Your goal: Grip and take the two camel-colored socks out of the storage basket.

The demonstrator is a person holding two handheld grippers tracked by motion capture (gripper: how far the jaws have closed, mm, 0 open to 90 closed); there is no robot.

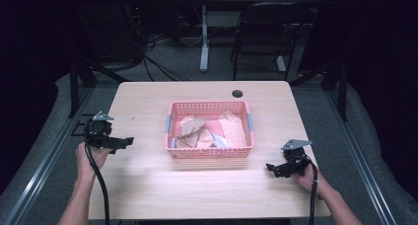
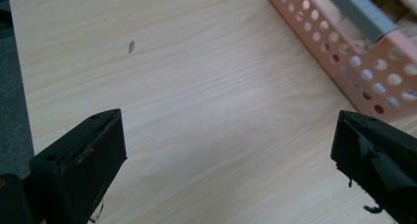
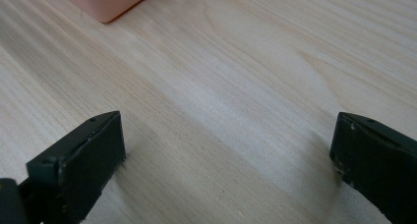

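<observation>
A pink perforated basket (image 1: pixel 209 152) stands at the middle of the light wood table (image 1: pixel 148 185), holding several crumpled brown and pale paper pieces (image 1: pixel 197 131). My left gripper (image 1: pixel 125 142) hovers at the table's left side, open, jaws pointing toward the basket with nothing between them. In the left gripper view (image 2: pixel 228 155) the basket corner (image 2: pixel 364 71) lies ahead at upper right. My right gripper (image 1: pixel 270 168) is low over the table to the basket's lower right, open and empty. The right gripper view (image 3: pixel 228 157) has bare wood between the jaws and the basket's corner (image 3: pixel 105 0) at the top left.
A round cable hole (image 1: pixel 237 93) sits near the table's far edge. A black chair (image 1: pixel 268 37) and a white desk leg (image 1: pixel 204 37) stand behind the table. Metal rails run along both sides of the table. A small dark mark (image 2: pixel 131 46) dots the wood.
</observation>
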